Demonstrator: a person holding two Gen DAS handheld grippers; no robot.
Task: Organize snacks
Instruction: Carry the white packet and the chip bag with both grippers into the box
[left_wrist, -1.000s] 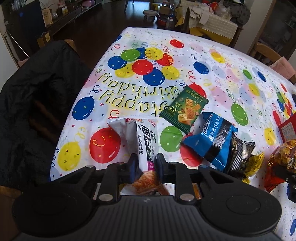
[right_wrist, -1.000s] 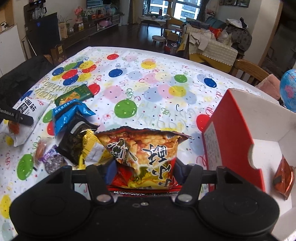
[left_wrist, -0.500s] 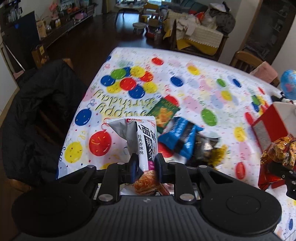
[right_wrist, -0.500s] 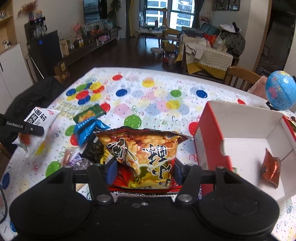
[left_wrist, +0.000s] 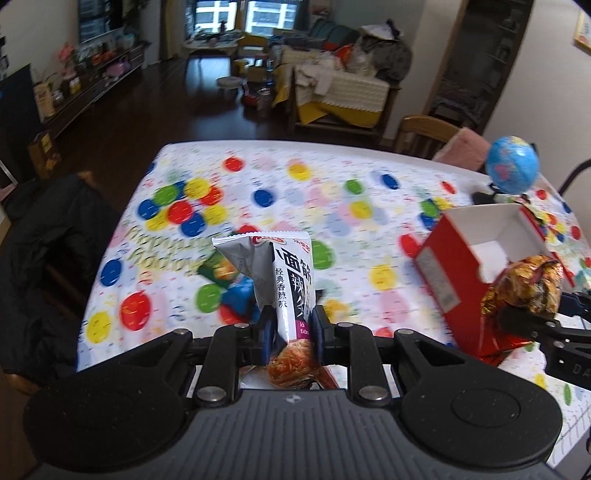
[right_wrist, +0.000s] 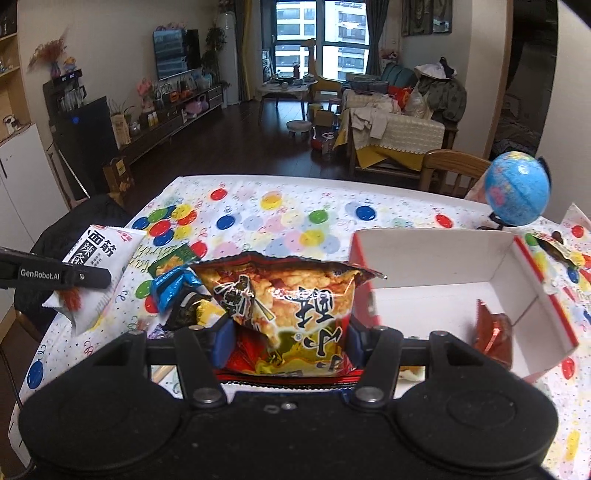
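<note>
My left gripper (left_wrist: 290, 334) is shut on a white snack packet (left_wrist: 284, 273) with black lettering, held upright above the table. My right gripper (right_wrist: 286, 341) is shut on a wide red and yellow snack bag (right_wrist: 291, 306), also lifted off the table. The red box (right_wrist: 443, 269) with a white inside lies open to the right, one orange-red packet (right_wrist: 493, 334) in it. In the left wrist view the right gripper (left_wrist: 532, 317) and its bag (left_wrist: 524, 284) hang in front of the red box (left_wrist: 476, 258). The left gripper's finger (right_wrist: 55, 275) and its white packet (right_wrist: 99, 273) show at the left of the right wrist view.
Green (right_wrist: 173, 260), blue (right_wrist: 173, 286) and black-and-yellow (right_wrist: 195, 312) snack packets lie on the balloon tablecloth (right_wrist: 280, 218). A blue globe (right_wrist: 517, 194) stands behind the box. A chair with a black jacket (left_wrist: 48, 266) is at the table's left edge, a wooden chair (right_wrist: 454, 170) at the far side.
Both grippers have risen with their packets, which hang higher above the table. The views tipped up, so more of the room, the box and the globe shows.
</note>
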